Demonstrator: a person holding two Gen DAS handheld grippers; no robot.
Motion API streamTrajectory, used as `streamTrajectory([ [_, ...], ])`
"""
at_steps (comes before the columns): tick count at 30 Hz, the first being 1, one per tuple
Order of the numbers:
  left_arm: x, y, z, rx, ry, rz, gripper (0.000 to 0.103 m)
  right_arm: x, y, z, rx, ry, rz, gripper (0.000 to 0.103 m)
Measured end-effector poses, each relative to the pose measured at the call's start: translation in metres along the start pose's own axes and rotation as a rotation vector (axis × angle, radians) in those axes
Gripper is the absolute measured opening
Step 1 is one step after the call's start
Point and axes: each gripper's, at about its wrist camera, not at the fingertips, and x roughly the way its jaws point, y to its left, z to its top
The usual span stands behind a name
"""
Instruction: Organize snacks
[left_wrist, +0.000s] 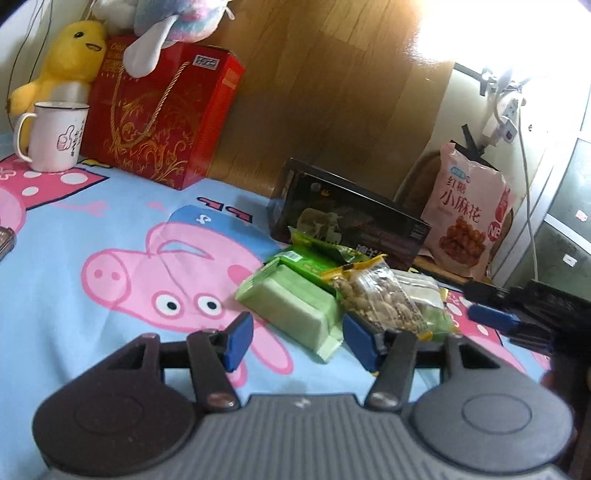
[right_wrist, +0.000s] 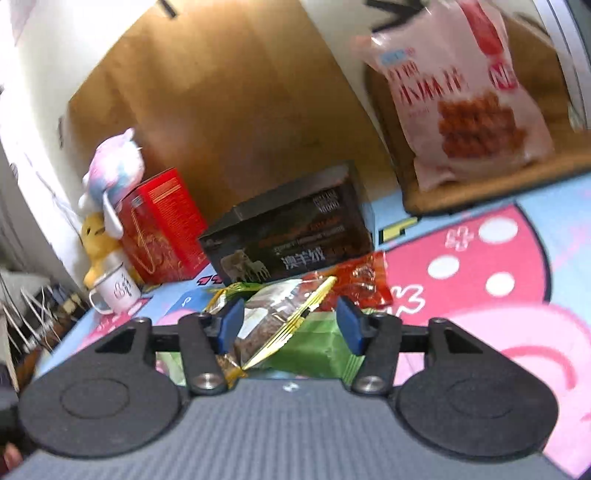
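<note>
**Snack pile on cartoon-pig sheet, both grippers at its edge**

Item 1: clear peanut packet (left_wrist: 376, 299), yellow-trimmed, lying on top of the pile at the centre of the blue sheet (left_wrist: 92, 229). It overlaps a pale green wrapped bar (left_wrist: 291, 306) at its 9 o'clock and a second green-wrapped bar (left_wrist: 428, 299) at its 3 o'clock. A darker green packet (left_wrist: 317, 254) lies at 12 o'clock, against the black box (left_wrist: 351, 218).

Item 2: red wrapper (right_wrist: 365, 280), seen from the right wrist at the pile's 1 o'clock edge, touching the black box front.

Item 3: pink bag of twisted dough snacks (left_wrist: 465, 210), standing upright at 2 o'clock from the pile on a brown surface, apart from it.

Left gripper (left_wrist: 299, 341): fingers apart, holding nothing, the pale green bar's near end between them.

Right gripper (right_wrist: 290, 325): fingers apart, the peanut packet and green bar between them; contact cannot be told.

Surroundings, 10 to 11 o'clock: red gift box (left_wrist: 162, 118), white mug (left_wrist: 55, 136), yellow plush duck (left_wrist: 62, 62), pastel plush (left_wrist: 173, 22) on the red box.
</note>
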Motion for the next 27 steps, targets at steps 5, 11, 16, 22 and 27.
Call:
streamTrajectory([
  [5,-0.001,0.000,0.000,0.004,0.004,-0.028,0.055,0.018,0.010,-0.005,-0.028,0.042,-0.012,0.047],
  [11,0.000,0.010,0.001,-0.052,0.009,-0.057,0.055,0.018,0.036,-0.008,-0.125,0.026,-0.052,0.023],
  [16,0.000,0.020,0.002,-0.126,0.011,-0.072,0.055,-0.009,0.071,-0.011,-0.304,-0.050,-0.116,0.020],
  [22,0.003,0.029,0.003,-0.179,0.033,-0.100,0.056,-0.031,0.105,-0.017,-0.611,-0.051,-0.228,0.020],
  [27,0.006,0.033,0.003,-0.201,0.044,-0.116,0.057,-0.033,0.122,-0.035,-0.758,0.071,-0.176,0.021],
])
